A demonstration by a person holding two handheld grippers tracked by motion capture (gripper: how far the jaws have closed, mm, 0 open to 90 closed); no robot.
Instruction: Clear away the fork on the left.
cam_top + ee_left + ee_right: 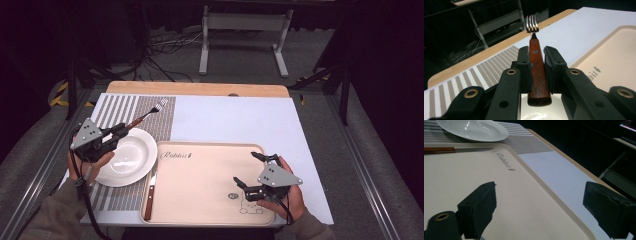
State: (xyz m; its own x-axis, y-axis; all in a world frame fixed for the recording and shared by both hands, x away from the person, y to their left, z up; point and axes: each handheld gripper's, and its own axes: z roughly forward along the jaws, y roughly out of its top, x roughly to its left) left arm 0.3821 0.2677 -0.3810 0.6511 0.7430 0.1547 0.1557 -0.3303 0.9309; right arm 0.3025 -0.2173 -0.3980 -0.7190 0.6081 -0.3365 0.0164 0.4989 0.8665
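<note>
- High view: left gripper has its jaws clamped on the fork handle, tines ahead of the jaws, over the striped mat. Plate sits under the jaws. Right gripper hovers over the tray, jaws wide, nothing in them. Knife lies at the tray's left edge.
- Left gripper view: fork pinched mid-handle, butt sticking back behind the jaws. Probably placing it beside the plate: keep it level, lower before letting go.
- Right gripper view: jaws wide apart; knife and plate well ahead.
</note>
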